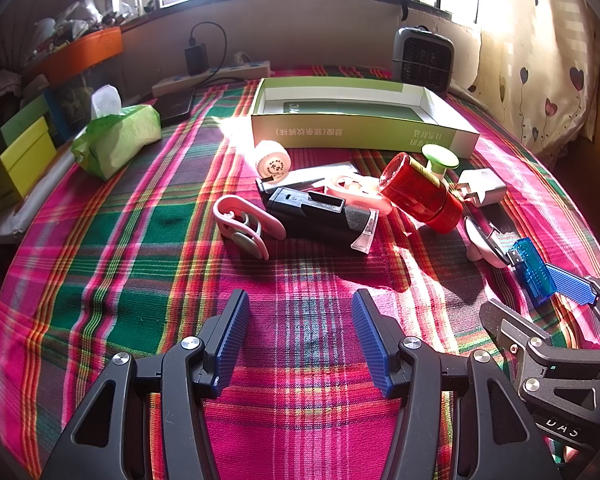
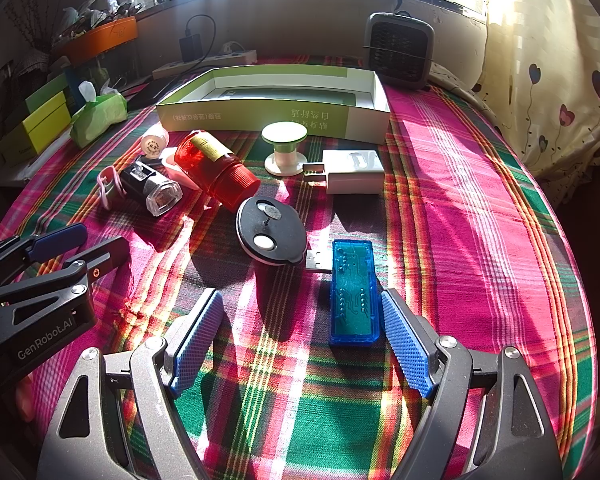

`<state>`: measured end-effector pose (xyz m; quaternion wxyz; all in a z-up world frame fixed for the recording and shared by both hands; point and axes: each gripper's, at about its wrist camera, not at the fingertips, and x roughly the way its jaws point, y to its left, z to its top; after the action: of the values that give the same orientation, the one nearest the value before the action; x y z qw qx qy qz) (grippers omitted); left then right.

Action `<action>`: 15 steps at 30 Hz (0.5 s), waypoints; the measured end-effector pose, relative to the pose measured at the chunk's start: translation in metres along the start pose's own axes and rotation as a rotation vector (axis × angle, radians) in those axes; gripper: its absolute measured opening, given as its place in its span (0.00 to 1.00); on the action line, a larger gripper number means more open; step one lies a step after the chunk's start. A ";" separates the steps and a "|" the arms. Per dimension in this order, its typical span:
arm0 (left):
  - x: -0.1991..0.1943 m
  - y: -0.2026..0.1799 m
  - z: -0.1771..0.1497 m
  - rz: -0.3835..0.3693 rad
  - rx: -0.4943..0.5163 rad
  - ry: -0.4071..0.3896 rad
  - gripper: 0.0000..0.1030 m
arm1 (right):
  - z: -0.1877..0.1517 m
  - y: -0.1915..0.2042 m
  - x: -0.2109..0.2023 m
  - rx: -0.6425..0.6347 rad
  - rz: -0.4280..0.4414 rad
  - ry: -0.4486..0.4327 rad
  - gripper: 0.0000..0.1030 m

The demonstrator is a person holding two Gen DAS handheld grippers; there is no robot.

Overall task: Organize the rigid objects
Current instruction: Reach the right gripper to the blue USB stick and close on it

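A pile of small rigid objects lies on the plaid cloth in front of an open green-and-white box (image 1: 364,130) (image 2: 276,114). In it are a red plastic bottle (image 1: 420,192) (image 2: 216,168), a black device (image 1: 316,212) (image 2: 152,188), a white charger plug (image 2: 352,170) (image 1: 482,186), a green-topped spool (image 2: 285,148), a black oval case (image 2: 270,230) and pink clips (image 1: 246,226). A blue translucent USB stick (image 2: 352,292) (image 1: 534,270) lies between my right gripper's (image 2: 300,340) open fingers, near the right pad. My left gripper (image 1: 300,336) is open and empty, short of the pile.
A green tissue pack (image 1: 116,140) lies at the left, stacked yellow and green boxes (image 1: 18,160) beyond it. A small grey fan (image 2: 400,50) stands behind the box at the right. A power strip and charger (image 1: 212,74) sit by the back wall.
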<state>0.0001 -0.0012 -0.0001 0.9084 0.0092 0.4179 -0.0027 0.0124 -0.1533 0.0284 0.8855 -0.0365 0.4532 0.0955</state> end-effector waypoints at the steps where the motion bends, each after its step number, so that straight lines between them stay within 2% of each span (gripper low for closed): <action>1: 0.000 0.000 0.000 0.000 0.000 0.000 0.52 | 0.000 0.000 0.000 0.000 0.000 0.000 0.78; 15: 0.000 -0.001 0.000 -0.010 0.010 -0.001 0.51 | 0.001 -0.001 0.002 -0.004 0.006 0.000 0.78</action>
<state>-0.0001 -0.0020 0.0001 0.9085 0.0117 0.4176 -0.0092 0.0147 -0.1541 0.0279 0.8852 -0.0370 0.4530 0.0989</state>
